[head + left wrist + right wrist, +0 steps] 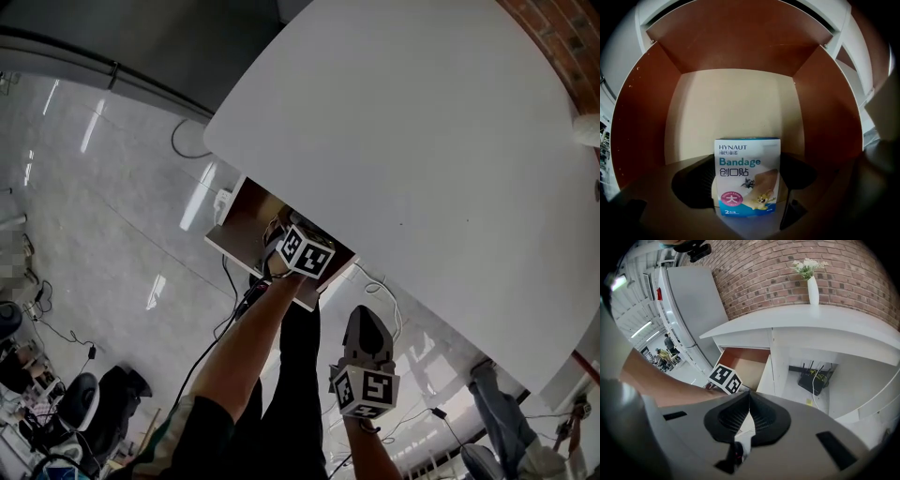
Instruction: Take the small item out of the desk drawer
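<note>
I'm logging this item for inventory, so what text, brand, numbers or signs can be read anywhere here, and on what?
"HYNAUT": top of the bandage box front.
"海氏海诺": just beneath the brand.
"Bandage": large blue word on the box front.
"创口贴": directly under that word.
"大": inside the pink circle, lower left of the front.
"2": bottom edge; the tiny print after it is too small to read.
Print ringing the pink circle: too small to read.

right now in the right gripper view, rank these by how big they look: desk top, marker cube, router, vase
1. desk top
2. marker cube and router: look alike, cube nearer, unranked
3. vase
</note>
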`<state>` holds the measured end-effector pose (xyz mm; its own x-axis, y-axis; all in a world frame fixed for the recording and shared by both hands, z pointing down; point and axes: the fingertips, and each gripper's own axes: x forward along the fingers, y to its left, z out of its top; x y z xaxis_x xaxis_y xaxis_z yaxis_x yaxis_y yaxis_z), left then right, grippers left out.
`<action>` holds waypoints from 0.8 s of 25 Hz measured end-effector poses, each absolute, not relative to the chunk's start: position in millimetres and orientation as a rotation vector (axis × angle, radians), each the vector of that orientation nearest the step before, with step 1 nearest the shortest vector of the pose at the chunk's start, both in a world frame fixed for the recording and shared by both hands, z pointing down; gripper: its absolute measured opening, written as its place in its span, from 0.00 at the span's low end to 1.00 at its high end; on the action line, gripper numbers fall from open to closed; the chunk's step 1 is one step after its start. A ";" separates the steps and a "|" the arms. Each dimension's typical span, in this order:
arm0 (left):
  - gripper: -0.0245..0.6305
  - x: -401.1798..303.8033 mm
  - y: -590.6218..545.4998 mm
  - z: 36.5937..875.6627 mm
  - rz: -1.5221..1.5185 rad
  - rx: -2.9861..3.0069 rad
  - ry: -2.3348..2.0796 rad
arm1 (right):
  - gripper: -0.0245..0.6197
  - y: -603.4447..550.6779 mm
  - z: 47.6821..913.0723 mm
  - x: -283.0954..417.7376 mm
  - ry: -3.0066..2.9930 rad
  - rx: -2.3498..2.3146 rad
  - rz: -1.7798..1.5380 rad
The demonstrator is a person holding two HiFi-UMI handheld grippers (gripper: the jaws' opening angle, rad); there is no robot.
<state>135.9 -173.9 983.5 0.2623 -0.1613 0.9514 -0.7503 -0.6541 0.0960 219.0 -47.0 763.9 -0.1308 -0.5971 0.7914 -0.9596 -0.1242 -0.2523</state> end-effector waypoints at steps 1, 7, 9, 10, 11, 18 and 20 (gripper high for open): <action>0.70 140.5 -171.5 983.7 1.405 1.991 -0.810 | 0.08 -44.2 764.1 221.2 -1.730 1.729 1.157; 0.70 129.6 -184.2 956.4 1.311 2.028 -0.838 | 0.08 -49.9 756.5 205.4 -1.762 1.753 1.122; 0.70 124.7 -190.5 939.2 1.268 2.060 -0.858 | 0.08 -53.5 756.9 198.4 -1.769 1.761 1.123; 0.70 122.8 -191.5 930.6 1.255 2.080 -0.860 | 0.08 -54.6 757.3 195.3 -1.771 1.764 1.126; 0.70 121.8 -192.1 921.6 1.240 2.105 -0.861 | 0.08 -56.2 757.3 192.7 -1.773 1.765 1.126; 0.70 117.1 -197.9 851.6 1.170 2.261 -0.895 | 0.08 -79.7 731.0 186.6 -1.830 1.763 1.059; 0.70 102.5 -190.1 835.2 1.145 2.260 -0.916 | 0.08 -76.4 721.3 179.0 -1.834 1.774 1.046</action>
<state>102.5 -190.1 835.2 0.4367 -0.3580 0.8253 -0.7263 -0.6816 0.0886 179.0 -76.4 721.3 -0.1300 -0.6825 0.7192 -0.9665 -0.0747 -0.2456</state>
